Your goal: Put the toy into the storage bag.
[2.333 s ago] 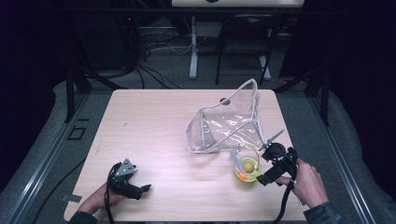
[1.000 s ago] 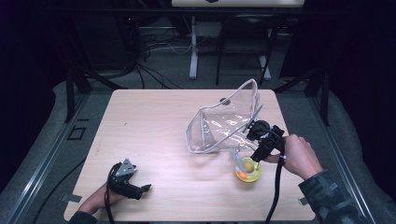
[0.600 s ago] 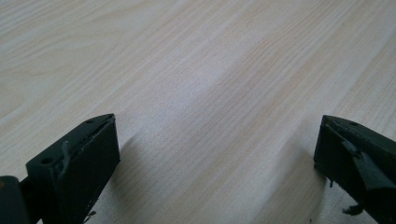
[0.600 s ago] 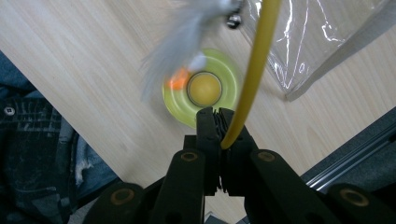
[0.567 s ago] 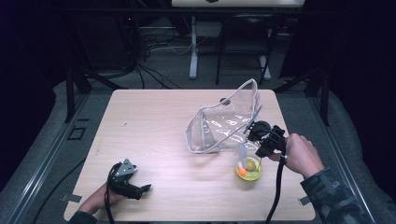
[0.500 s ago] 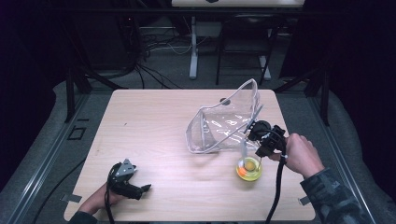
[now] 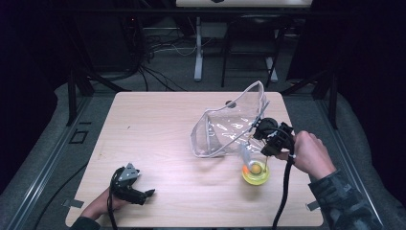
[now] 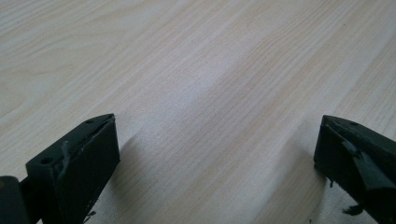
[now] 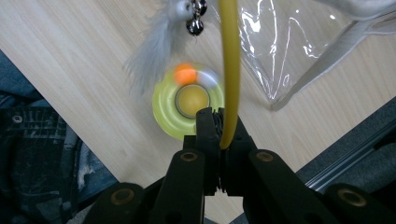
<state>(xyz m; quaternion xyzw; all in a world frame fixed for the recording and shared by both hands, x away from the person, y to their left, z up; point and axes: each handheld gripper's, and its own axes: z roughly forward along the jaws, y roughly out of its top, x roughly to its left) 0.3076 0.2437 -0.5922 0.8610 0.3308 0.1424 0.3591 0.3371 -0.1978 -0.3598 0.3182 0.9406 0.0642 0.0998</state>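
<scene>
Right gripper (image 9: 219, 128), jaws pinching the yellow wand (image 9: 229, 70) of the cat toy, hovers directly above its yellow base (image 7: 255, 173) near the tabletop's (image 7: 158, 124) right edge, wand axis running upward.

Left half of table (image 7: 153, 124): we've got bare wood, free passage all round the left gripper (image 7: 136, 194)
Right side: clear bag (image 7: 230, 127) and yellow toy base (image 7: 255, 175) crowd our right gripper (image 7: 263, 143), narrow gap between them
Near edge: open wood
</scene>
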